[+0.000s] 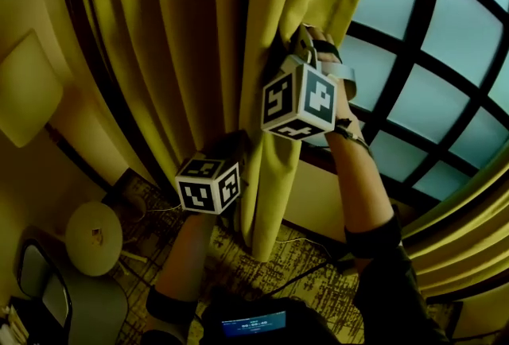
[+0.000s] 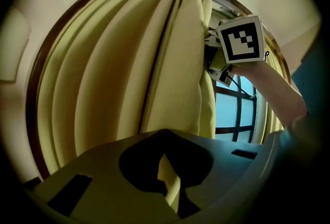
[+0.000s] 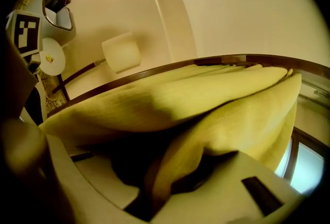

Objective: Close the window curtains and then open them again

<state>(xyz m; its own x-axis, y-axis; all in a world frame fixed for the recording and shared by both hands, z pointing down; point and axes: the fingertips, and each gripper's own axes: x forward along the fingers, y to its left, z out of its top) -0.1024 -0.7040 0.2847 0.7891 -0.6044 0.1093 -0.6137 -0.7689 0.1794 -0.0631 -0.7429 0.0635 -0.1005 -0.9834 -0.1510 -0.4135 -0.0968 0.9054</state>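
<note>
A yellow curtain (image 1: pixel 199 41) hangs bunched in folds at the left of a dark-gridded window (image 1: pixel 429 73). My right gripper (image 1: pixel 298 40) is shut on the curtain's leading edge, high up beside the glass; its marker cube (image 1: pixel 298 101) faces me. Lower down, my left gripper (image 1: pixel 238 146) is shut on the same edge, its fingertips hidden in the folds. In the left gripper view a thin fold of curtain (image 2: pixel 167 179) sits pinched between the jaws. A thicker fold of curtain (image 3: pixel 160 166) is clamped in the right gripper (image 3: pixel 157 181) in its own view.
A round white side table (image 1: pixel 94 238) and a dark chair (image 1: pixel 44 288) stand at lower left on patterned carpet. A pale lamp shade (image 1: pixel 28 89) hangs on the left wall. Cables (image 1: pixel 306 270) lie below the window. Another yellow curtain (image 1: pixel 469 232) is gathered at the right.
</note>
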